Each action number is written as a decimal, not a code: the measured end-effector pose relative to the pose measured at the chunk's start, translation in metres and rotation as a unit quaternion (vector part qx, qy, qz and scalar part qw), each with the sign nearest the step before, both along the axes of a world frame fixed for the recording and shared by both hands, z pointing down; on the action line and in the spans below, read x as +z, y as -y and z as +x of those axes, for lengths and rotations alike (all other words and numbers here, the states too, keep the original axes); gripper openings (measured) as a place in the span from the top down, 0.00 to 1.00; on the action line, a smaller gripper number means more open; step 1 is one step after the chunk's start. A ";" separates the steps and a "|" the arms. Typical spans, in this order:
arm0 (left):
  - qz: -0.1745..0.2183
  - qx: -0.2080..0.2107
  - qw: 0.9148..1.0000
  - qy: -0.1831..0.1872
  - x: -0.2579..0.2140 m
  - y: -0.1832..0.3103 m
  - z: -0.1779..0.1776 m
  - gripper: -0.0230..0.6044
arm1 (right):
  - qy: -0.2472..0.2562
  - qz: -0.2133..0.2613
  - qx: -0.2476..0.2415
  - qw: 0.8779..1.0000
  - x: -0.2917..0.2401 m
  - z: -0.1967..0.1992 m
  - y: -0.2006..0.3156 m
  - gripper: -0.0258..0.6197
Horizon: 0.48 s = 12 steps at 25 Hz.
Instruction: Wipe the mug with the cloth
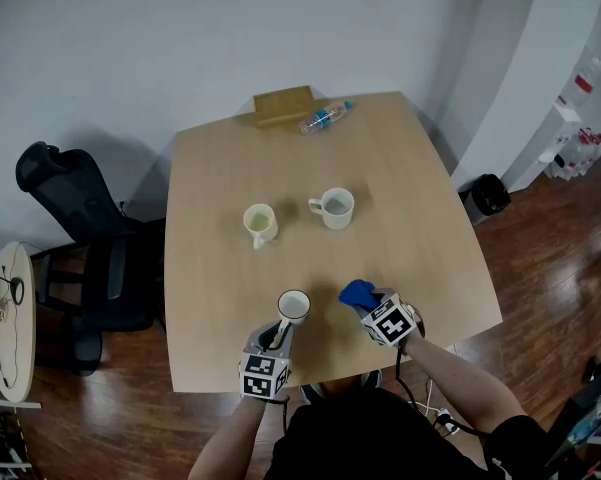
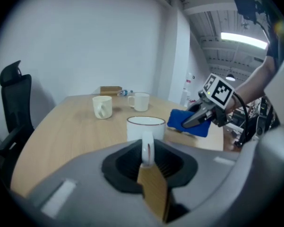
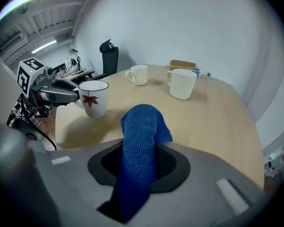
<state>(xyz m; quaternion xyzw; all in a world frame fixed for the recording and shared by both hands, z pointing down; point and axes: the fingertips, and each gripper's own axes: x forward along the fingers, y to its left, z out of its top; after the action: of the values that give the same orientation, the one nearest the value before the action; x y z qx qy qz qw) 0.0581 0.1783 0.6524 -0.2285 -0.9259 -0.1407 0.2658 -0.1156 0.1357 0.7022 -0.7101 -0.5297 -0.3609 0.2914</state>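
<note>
1. Left hand-held gripper (image 2: pixel 147 152): near edge of the surface (image 1: pixel 410 208), left of centre. Jaws nearly together, clamped on the mug's handle.

2. Mug (image 1: pixel 293 306): white and upright, with a thin dark rim and a red maple-leaf motif on the side turned to the right hand-held gripper. The handle points toward the person. It sits at the near part of the surface, just beyond the left hand-held gripper. Whether its base rests on the wood or is slightly raised cannot be told.

3. Right hand-held gripper (image 3: pixel 139 162): just right of the mug and not touching it. Jaws narrow, pinching the cloth.

4. Cloth (image 3: pixel 141 126): deep blue with a knitted or terry texture, bunched into a rounded fold that stands up out of the jaws. It is close beside the mug, with a gap between them.

5. Cream mug (image 1: pixel 260 224): mid-surface, left of centre, upright.

6. White mug (image 1: pixel 333 208): mid-surface, right of the cream mug and apart from it, upright.

7. Wooden block (image 1: pixel 283 105): far edge.

8. Plastic bottle (image 1: pixel 325 118): lying on its side, just right of the block.

9. Black office chair (image 1: pixel 80 258): on the floor, left of the surface.
</note>
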 end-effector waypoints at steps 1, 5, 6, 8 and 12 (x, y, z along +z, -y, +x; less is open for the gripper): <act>0.002 -0.003 1.000 -0.001 0.003 -0.001 0.002 0.86 | 0.001 0.005 0.000 1.000 0.004 -0.001 0.000 0.79; 0.006 -0.004 1.000 0.008 0.006 -0.002 0.006 0.86 | 0.001 0.025 -0.007 1.000 0.016 -0.003 0.003 0.79; 0.007 0.001 1.000 0.006 0.007 -0.001 0.007 0.86 | -0.001 0.031 -0.007 1.000 0.019 -0.003 0.005 0.79; 0.009 0.012 1.000 -0.002 0.010 0.001 0.011 0.85 | -0.005 0.039 -0.005 0.999 0.023 -0.003 0.007 0.79; 0.013 0.020 0.999 -0.031 0.021 0.004 0.022 0.84 | -0.001 0.044 -0.009 0.999 0.025 -0.003 0.005 0.77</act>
<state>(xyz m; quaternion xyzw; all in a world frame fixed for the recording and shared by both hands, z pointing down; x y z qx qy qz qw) 0.0799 0.1744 0.6738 -0.2106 -0.9198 -0.1401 0.2998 -0.1186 0.1306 0.7270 -0.7017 -0.5068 -0.3857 0.3195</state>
